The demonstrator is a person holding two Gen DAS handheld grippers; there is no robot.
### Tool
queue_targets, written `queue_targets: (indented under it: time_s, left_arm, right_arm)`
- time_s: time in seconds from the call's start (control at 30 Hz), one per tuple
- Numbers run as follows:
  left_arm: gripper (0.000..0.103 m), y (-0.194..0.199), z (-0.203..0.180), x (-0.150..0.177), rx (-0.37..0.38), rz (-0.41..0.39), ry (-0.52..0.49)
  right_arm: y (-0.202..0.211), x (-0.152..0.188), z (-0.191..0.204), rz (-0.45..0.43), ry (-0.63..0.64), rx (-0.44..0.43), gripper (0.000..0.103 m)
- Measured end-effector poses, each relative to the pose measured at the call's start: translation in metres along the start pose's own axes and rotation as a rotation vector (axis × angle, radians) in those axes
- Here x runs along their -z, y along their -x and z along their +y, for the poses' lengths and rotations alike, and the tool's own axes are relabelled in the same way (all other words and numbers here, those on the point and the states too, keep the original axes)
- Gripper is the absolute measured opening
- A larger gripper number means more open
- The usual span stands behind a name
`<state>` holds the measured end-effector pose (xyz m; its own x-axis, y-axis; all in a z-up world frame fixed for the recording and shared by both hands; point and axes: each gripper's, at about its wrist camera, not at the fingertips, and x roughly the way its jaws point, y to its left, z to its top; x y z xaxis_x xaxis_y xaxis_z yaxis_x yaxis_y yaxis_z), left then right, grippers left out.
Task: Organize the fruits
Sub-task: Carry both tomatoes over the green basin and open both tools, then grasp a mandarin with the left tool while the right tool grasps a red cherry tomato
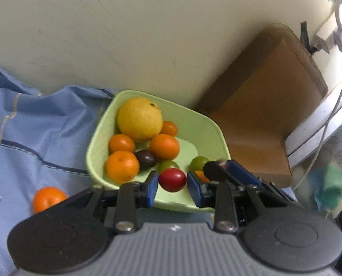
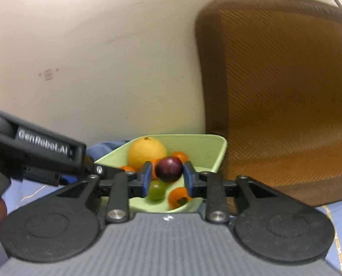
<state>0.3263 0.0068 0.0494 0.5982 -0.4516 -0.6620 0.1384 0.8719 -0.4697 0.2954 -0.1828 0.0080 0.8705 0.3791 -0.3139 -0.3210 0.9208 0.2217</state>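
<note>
Over the green bowl (image 1: pixel 97 147), red plum (image 1: pixel 172 179) lengthwise sideways between left fingers (image 1: pixel 152 184), parted.

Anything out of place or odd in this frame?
One orange lies alone on the blue cloth, left of the green bowl that holds the other fruit. The cloth is rumpled. Nothing looks spilled or damaged.

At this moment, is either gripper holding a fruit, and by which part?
Left gripper brackets a red fruit at its sides; right gripper brackets a dark purple fruit likewise. Firm contact cannot be told.
</note>
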Motion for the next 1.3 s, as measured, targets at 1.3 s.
queue_targets:
  time_s: [1.3]
  left_arm:
    - [0.038, 0.044, 0.105, 0.036, -0.126, 0.001, 0.100]
  right_arm:
    - [-0.036, 0.050, 0.119, 0.290, 0.249, -0.252, 0.029]
